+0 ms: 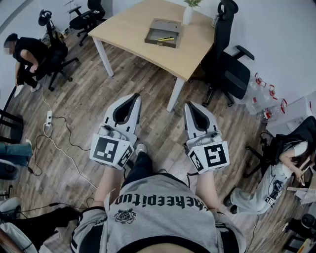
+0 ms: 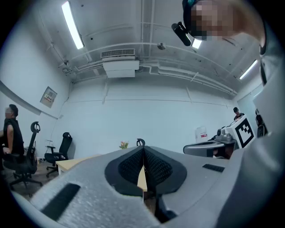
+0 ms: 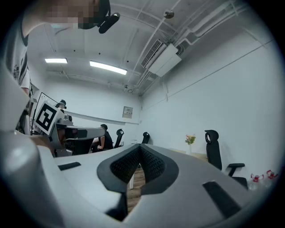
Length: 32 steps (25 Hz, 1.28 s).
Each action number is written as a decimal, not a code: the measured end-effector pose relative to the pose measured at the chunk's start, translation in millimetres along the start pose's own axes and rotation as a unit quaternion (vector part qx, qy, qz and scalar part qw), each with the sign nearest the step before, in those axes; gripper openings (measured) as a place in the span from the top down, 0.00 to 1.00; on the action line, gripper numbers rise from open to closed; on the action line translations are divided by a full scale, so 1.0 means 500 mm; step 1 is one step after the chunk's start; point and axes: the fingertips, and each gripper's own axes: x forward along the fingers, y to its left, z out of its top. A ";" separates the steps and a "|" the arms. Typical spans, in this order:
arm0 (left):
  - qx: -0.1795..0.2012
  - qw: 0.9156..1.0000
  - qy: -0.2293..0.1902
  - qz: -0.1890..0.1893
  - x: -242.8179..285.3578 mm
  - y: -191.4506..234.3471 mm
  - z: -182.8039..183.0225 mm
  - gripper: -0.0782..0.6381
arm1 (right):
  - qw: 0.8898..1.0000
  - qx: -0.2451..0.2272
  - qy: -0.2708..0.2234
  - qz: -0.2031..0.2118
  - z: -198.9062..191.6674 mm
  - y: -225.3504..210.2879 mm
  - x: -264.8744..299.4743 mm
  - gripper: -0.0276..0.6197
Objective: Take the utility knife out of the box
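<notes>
1. Writing: the person's grey shirt (image 1: 163, 207) carries black lettering, upside down from the head view; it appears to read "thekeepitup", above a small crest. No brand is legible on the tools or the box.
2. Markers: each gripper bears a white cube printed with black square patterns, left cube (image 1: 111, 150), right cube (image 1: 210, 155).
3. Wall: a small framed notice (image 3: 128, 112) hangs in the right gripper view; its print is too small to read.
4. Left gripper (image 1: 131, 98): white moulded shell, matte and faintly grainy, held out over the floor. Its black ribbed pads (image 2: 131, 167) press face to face, with nothing between them.
5. Right gripper (image 1: 190, 105): same build, beside the left one. Its textured pads (image 3: 127, 164) also meet at the tip, closed on nothing.
6. Box (image 1: 164, 27): shallow, rectangular, dark grey and lidless. It lies flat on a pale wooden table (image 1: 133, 24) with white legs, well apart from both grippers.
7. Utility knife (image 1: 165, 38): slim and yellow, lying inside the box along its near edge.
8. Near the box: a white vase (image 1: 188, 15) with a green sprig stands on the table's far edge; a black mesh office chair (image 1: 227, 64) stands at the table's right side.
9. Floor (image 1: 74, 89): wood-grain planks, crossed by cables to a white power strip (image 1: 49, 117).
</notes>
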 end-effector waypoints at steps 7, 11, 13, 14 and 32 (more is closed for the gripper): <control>-0.002 1.000 -0.004 -0.007 0.003 -0.011 0.003 0.87 | 1.000 -0.001 -0.001 -0.002 0.002 -0.001 -0.008 0.95; -0.002 1.000 -0.005 -0.010 0.014 -0.002 0.003 0.87 | 1.000 0.000 -0.001 -0.006 0.000 -0.007 0.003 0.95; -0.002 1.000 -0.004 -0.011 0.021 0.008 0.002 0.87 | 1.000 0.000 0.000 -0.007 -0.001 -0.008 0.014 0.95; -0.003 1.000 -0.004 -0.012 0.025 0.014 0.001 0.87 | 1.000 0.000 0.001 -0.008 -0.002 -0.009 0.019 0.95; 0.004 0.999 -0.014 -0.050 0.181 0.182 -0.005 0.87 | 0.998 0.017 -0.023 -0.054 -0.006 -0.074 0.217 0.95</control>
